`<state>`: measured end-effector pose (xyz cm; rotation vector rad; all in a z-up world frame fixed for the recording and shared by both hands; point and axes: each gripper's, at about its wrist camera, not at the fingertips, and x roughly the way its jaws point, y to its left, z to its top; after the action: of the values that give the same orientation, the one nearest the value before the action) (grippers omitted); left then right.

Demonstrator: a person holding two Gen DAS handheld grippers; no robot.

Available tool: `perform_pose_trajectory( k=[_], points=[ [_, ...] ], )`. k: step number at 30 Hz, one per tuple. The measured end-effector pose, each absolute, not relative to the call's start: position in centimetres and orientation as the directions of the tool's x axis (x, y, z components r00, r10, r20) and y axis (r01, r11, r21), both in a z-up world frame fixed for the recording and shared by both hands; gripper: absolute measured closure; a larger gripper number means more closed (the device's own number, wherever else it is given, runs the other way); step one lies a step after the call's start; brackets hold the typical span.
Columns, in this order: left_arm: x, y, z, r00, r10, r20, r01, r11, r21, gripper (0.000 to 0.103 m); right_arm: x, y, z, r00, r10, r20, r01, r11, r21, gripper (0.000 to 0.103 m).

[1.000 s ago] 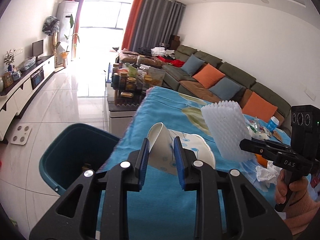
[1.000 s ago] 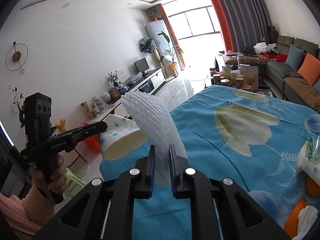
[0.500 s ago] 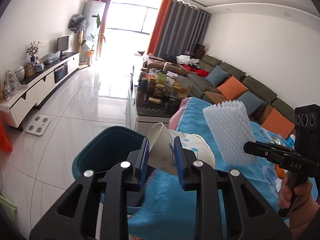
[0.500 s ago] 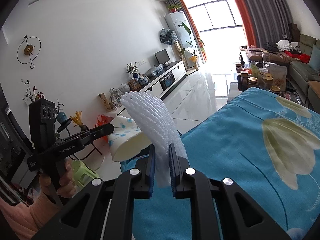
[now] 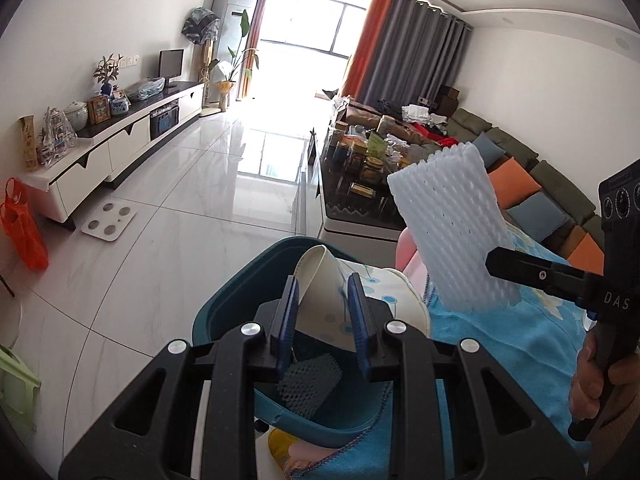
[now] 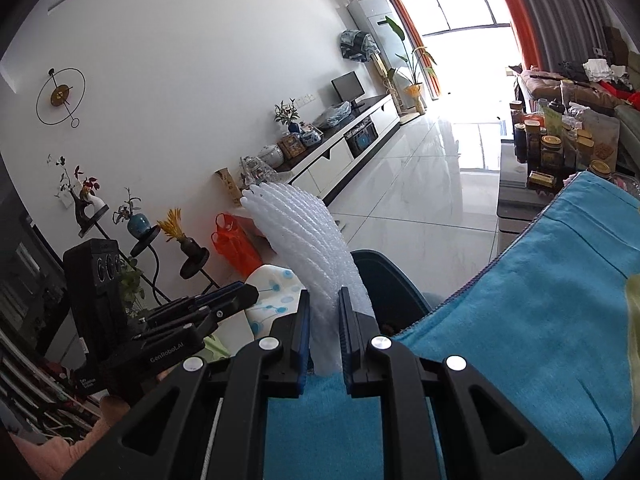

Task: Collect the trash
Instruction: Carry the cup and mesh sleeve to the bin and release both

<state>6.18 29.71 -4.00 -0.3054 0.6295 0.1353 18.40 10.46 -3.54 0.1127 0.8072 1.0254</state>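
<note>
Hiding most of the teal bin (image 5: 224, 308) behind the left gripper (image 5: 322, 312) and its load, leaving only a curve of rim and, low inside, a dark mesh piece whose identity is hard to make out. Cutting off the yellow and pink items at the bottom edge, too blurred to name. Clamping the left gripper's nearly closed jaws on the flattened paper cup (image 5: 320, 280), white with blue dots, its open rim pointing up and away, its long axis running along the fingers, over the bin's mouth. Pinching the right gripper (image 6: 323, 320), jaws almost fully together, on the white foam net sleeve (image 6: 300, 236), long axis standing upward and leaning left, free end fanning out at the top, held above the edge of the blue cloth (image 6: 540, 320) just beside the bin. Showing only part of a hand (image 5: 592, 384) gripping the right handle.
</note>
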Motion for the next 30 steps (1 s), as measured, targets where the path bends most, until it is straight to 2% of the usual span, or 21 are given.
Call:
perform_pose_trajectory(
  k=[9,12,14,18,19,20,21,25,28,30],
  points=[
    [8.6,30.3,-6.7,0.75,0.054,-0.659,-0.259,0.941,-0.218,0.078,20.3,14.5,-6.4,0.211,0.738,-0.641,-0.695,0.574,0.433,0.09],
    [9.2,30.0,-7.6,0.731,0.061,-0.68,-0.271,0.94,-0.207,0.077,20.8,15.2,-7.1,0.209,0.718,-0.664,-0.68,0.595,0.429,0.088],
    [9.5,30.1,-8.3,0.719,0.056,-0.693,-0.276,0.938,-0.21,0.077,21.1,15.7,-7.6,0.209,0.703,-0.68,-0.669,0.61,0.425,0.082],
    [10.2,30.1,-9.2,0.703,0.04,-0.71,-0.281,0.933,-0.225,0.077,21.7,16.0,-8.2,0.209,0.685,-0.698,-0.651,0.63,0.423,0.08],
    [10.3,30.1,-9.4,0.701,0.04,-0.712,-0.287,0.93,-0.229,0.077,21.7,15.9,-8.2,0.212,0.683,-0.699,-0.648,0.634,0.423,0.077],
    [10.4,30.1,-9.5,0.702,0.036,-0.711,-0.288,0.928,-0.238,0.075,21.7,15.8,-8.2,0.219,0.683,-0.697,-0.644,0.638,0.423,0.071],
    [10.4,30.1,-9.6,0.703,0.033,-0.711,-0.291,0.925,-0.245,0.072,21.7,15.5,-8.2,0.226,0.682,-0.696,-0.642,0.641,0.42,0.069],
    [9.7,30.0,-9.2,0.719,0.05,-0.693,-0.299,0.923,-0.244,0.07,21.3,14.6,-7.8,0.238,0.685,-0.688,-0.648,0.64,0.413,0.069],
    [8.6,29.3,-7.8,0.751,0.059,-0.658,-0.281,0.93,-0.237,0.063,20.6,13.3,-7.0,0.254,0.701,-0.667,-0.652,0.633,0.417,0.069],
    [7.8,28.4,-6.5,0.778,0.067,-0.624,-0.259,0.94,-0.222,0.054,19.9,12.2,-6.0,0.275,0.712,-0.646,-0.663,0.628,0.409,0.068]
  ],
)
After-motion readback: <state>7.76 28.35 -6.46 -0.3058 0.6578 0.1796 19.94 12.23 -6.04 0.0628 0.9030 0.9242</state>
